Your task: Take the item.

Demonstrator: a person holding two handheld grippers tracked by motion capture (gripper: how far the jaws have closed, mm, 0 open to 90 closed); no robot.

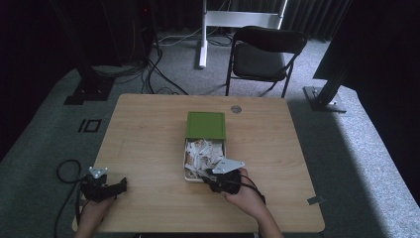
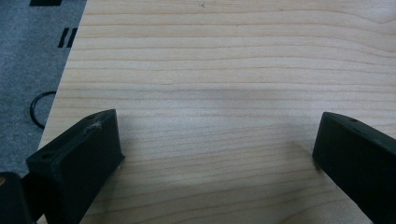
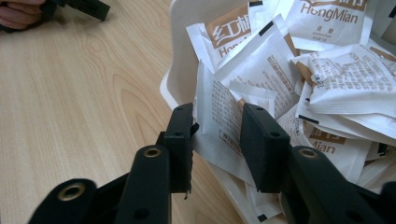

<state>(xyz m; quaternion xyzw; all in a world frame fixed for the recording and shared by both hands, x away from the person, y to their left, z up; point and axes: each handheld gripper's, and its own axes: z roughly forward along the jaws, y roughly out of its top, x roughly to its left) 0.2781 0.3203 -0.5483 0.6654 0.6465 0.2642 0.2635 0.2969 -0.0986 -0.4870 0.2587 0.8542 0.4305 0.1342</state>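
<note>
The right tool (image 3: 217, 135) has its jaws parted around a thin white sachet (image 3: 219, 121) in the white box (image 1: 187, 174), likely light, limp and slippery (best pinched mid-edge), while the left tool (image 2: 217, 149) rests open on the surface (image 2: 224, 70).

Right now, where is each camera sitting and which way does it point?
High view: above the person's side, looking forward and down on the table; both hands and tongs show.
Left gripper view: rides the left tongs, facing bare wood between wide-open jaws.
Right gripper view: rides the right tongs, facing sachets in the white box.
Shared: high and right views show the box.
</note>
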